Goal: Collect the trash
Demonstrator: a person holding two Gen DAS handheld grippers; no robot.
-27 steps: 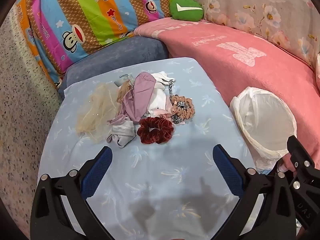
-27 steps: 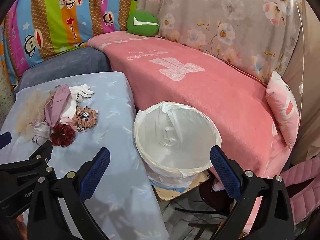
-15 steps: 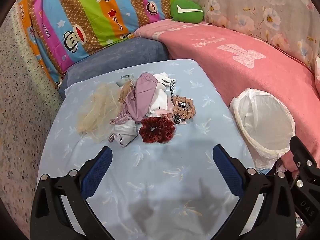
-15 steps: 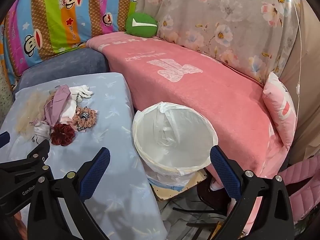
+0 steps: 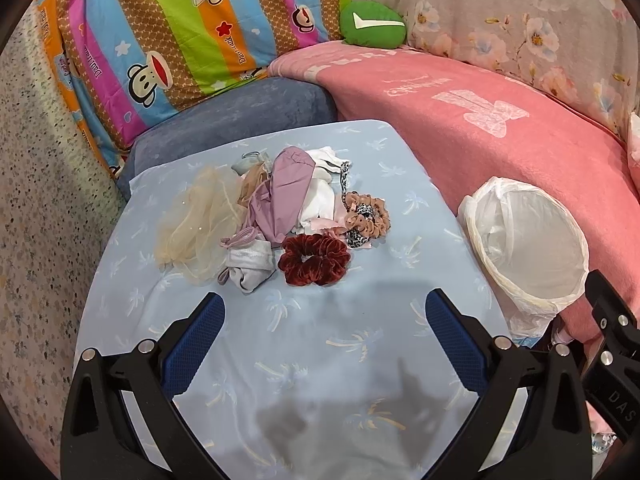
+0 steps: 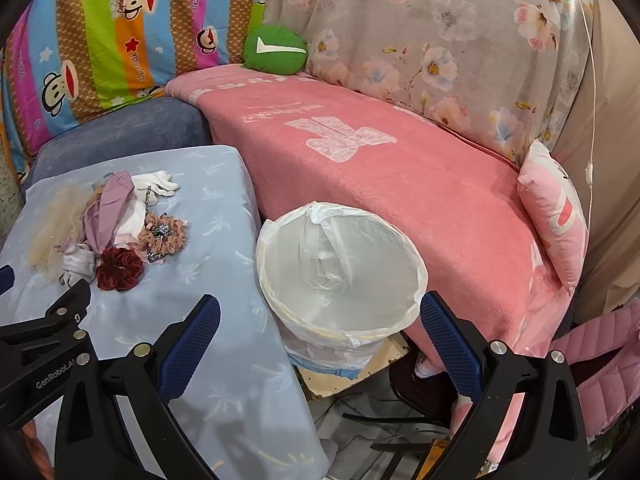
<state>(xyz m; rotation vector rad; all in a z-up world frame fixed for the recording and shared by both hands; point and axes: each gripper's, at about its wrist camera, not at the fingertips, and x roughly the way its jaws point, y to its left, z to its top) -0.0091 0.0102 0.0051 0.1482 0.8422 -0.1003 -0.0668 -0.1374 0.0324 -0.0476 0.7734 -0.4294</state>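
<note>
A heap of fabric scraps [image 5: 276, 204] lies on the light blue table [image 5: 320, 352]: a dark red scrunchie [image 5: 314, 260], a peach and leopard scrunchie [image 5: 366, 218], mauve cloth, beige netting [image 5: 196, 228] and white pieces. My left gripper [image 5: 320, 312] hovers open over the table, just short of the red scrunchie, with nothing between its fingers. A white-lined trash bin [image 6: 340, 268] stands on the floor between table and sofa. My right gripper [image 6: 320, 316] hangs open above the bin's near rim, empty. The same heap [image 6: 116, 232] shows at the left in the right wrist view.
A pink blanket [image 6: 400, 184] covers the sofa right behind the bin. A green cushion [image 5: 372, 24] and a striped monkey-print pillow [image 5: 160, 40] sit at the back. A pink pillow [image 6: 556, 224] lies far right. Cables and clutter lie on the floor below the bin.
Both grippers have drifted only slightly; the left view has crept a little nearer the heap. Both stay open and empty.
</note>
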